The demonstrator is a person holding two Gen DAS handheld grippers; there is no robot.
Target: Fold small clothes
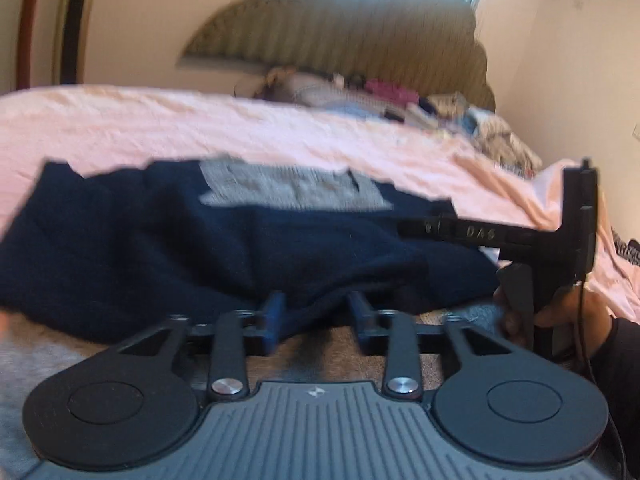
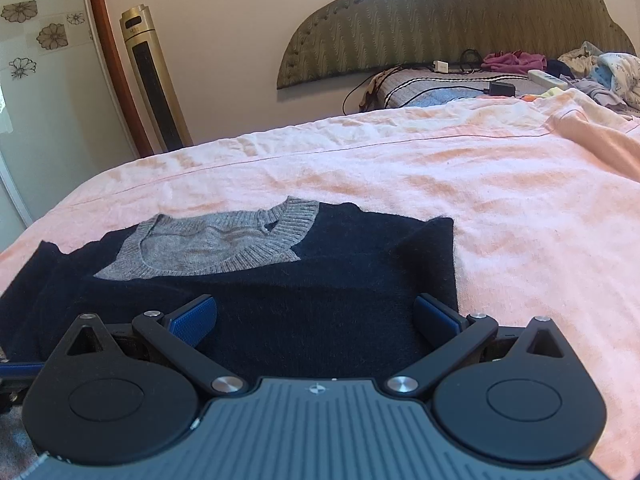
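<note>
Navy sweater (image 2: 256, 280) with grey collar (image 2: 224, 240) is lying flat on the pink bedsheet (image 2: 440, 168), collar toward 12 o'clock, hem edge at 6 under both tools. Looks like the bottom-up fold is starting. Left gripper (image 1: 318, 316) is sitting with jaws partly closed around a bunch of hem fabric; can't tell if it's actually clamping. Right gripper (image 2: 316, 316) is hovering low with jaws spread wide, gripping nothing, blue pads (image 2: 192, 316) straddling the cloth. Next move: right side needs to pinch the hem, then both lift together toward the collar.
</note>
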